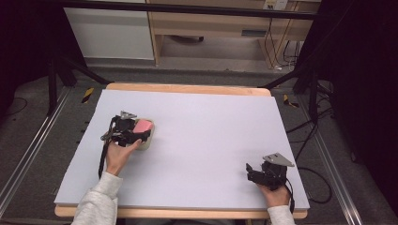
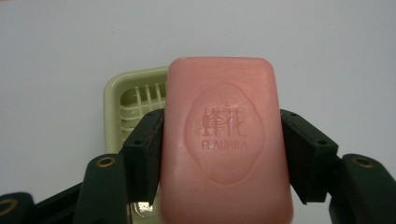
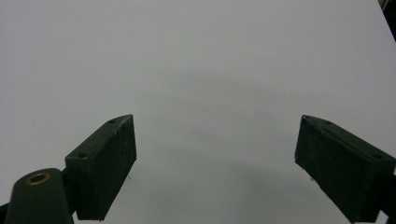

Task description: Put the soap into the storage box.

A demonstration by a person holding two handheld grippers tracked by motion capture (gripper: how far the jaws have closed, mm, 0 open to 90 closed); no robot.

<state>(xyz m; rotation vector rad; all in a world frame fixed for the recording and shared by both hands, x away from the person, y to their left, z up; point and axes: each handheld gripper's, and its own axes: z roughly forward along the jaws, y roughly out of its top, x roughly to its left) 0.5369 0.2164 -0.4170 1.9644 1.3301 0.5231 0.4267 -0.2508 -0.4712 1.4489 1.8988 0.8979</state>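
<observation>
A pink bar of soap [image 2: 224, 140] with a stamped logo sits clamped between the two black jaws of my left gripper [image 2: 222, 149], which is shut on it. Under and behind the bar lies a pale green soap dish [image 2: 122, 95] with a slatted floor, partly hidden by the soap. In the high view the left gripper [image 1: 141, 130] holds the pink soap [image 1: 143, 125] over the dish [image 1: 149, 140] at the left of the sheet. My right gripper [image 1: 250, 169] rests near the front right corner, jaws wide apart; in its own view the right gripper [image 3: 215, 158] has nothing between its pads.
A white sheet [image 1: 206, 140] covers the wooden table [image 1: 187, 89]. Dark stands, cables and a wooden cabinet [image 1: 211, 28] stand behind the table on the floor.
</observation>
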